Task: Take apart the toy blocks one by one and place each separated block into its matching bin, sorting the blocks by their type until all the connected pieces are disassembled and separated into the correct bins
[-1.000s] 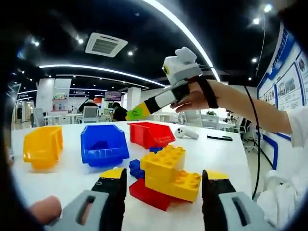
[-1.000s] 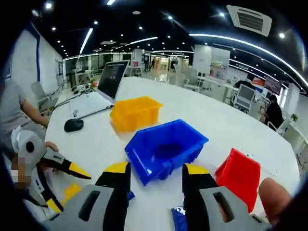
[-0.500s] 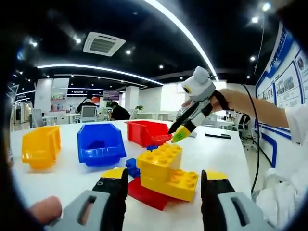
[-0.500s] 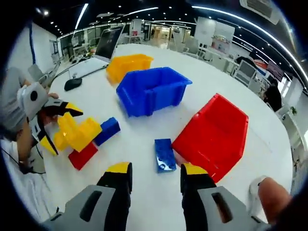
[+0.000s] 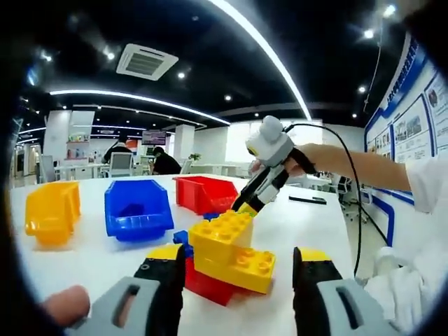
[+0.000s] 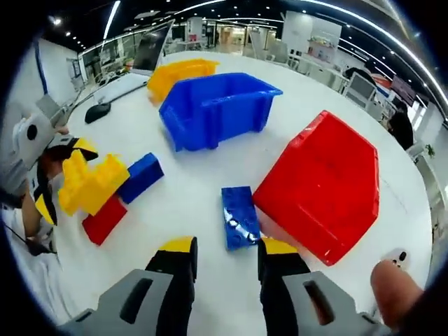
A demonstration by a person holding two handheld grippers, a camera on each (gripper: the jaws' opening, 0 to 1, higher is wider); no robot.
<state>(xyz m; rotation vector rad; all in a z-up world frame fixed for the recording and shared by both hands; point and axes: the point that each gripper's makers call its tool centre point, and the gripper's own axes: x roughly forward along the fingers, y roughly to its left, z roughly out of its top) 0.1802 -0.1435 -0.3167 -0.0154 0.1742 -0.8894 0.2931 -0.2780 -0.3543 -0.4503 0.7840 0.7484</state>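
The stack of joined toy blocks sat low in the middle of the left gripper view, between the yellow-tipped jaws of the left hand-held gripper, which stood spread on either side without clearly touching it. The stack was two yellow blocks on top, a red block beneath and a blue block peeking out behind at the left. In the right gripper view the same stack lay at the left edge of the frame, with the left hand-held gripper's jaws around the yellow part.

A loose blue block lay flat on the white tabletop at the centre of the right gripper view, just above the right hand-held gripper, whose jaws stood apart, holding nothing. In the left gripper view that gripper pointed down just behind the stack, held by a hand at centre right.

The red bin stood tipped toward the camera at the right of the right gripper view, just beside the loose blue block. The blue bin was at upper centre, the yellow bin beyond it at upper left. A computer mouse lay near the upper left edge.
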